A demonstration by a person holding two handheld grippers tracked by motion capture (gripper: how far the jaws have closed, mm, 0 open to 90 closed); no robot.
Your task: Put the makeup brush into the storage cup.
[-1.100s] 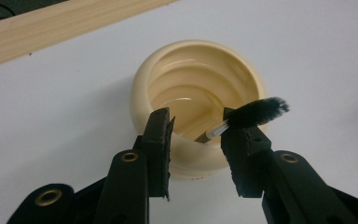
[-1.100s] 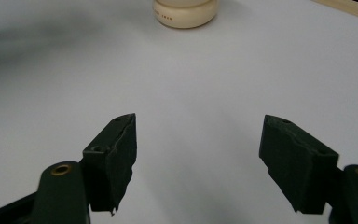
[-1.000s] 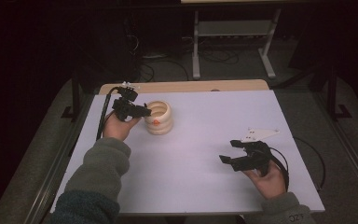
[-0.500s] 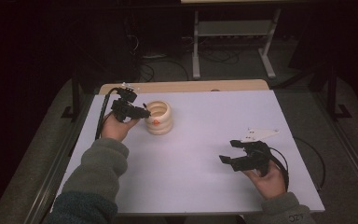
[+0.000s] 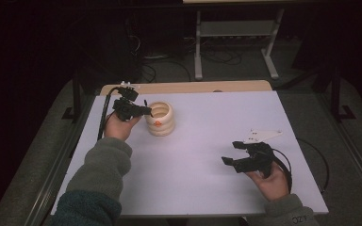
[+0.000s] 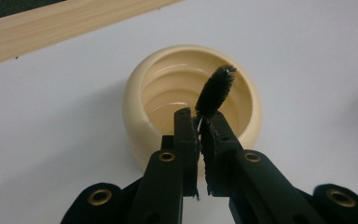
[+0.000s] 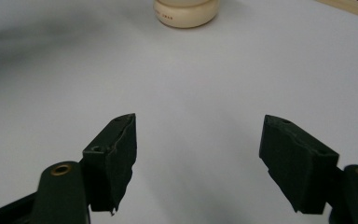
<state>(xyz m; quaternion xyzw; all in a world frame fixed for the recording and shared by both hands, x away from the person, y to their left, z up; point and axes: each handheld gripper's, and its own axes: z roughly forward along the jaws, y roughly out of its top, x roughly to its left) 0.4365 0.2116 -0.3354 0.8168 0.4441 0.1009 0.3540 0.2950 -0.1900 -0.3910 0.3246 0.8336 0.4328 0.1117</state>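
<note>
Clearly, a small black bristle brush (image 6: 216,91) is clamped between the jaws of the left gripper (image 6: 199,125), which have just been closing onto its thin stem; the bristled head rises over the mouth of the cream ribbed pot (image 6: 192,99). That pot stands on the white tabletop (image 5: 207,141) near its far left part, just beside the left gripper (image 5: 139,110), with a wooden strip (image 5: 188,87) behind it.

For the step in hand, judged to be brushing out the inside of the pot, the grip should be kept firm, since the stem is thin and is held close to the jaw tips. The brush is best lowered straight through the opening, then swept along the stepped inner wall without pressure on the rim, so that the light pot is not tipped or pushed. Whether the bristles already touch the inside cannot be told, as the head is seen end-on.

The right gripper (image 5: 238,157) rests well apart, its jaws wide and empty; the pot could be steadied by it.
</note>
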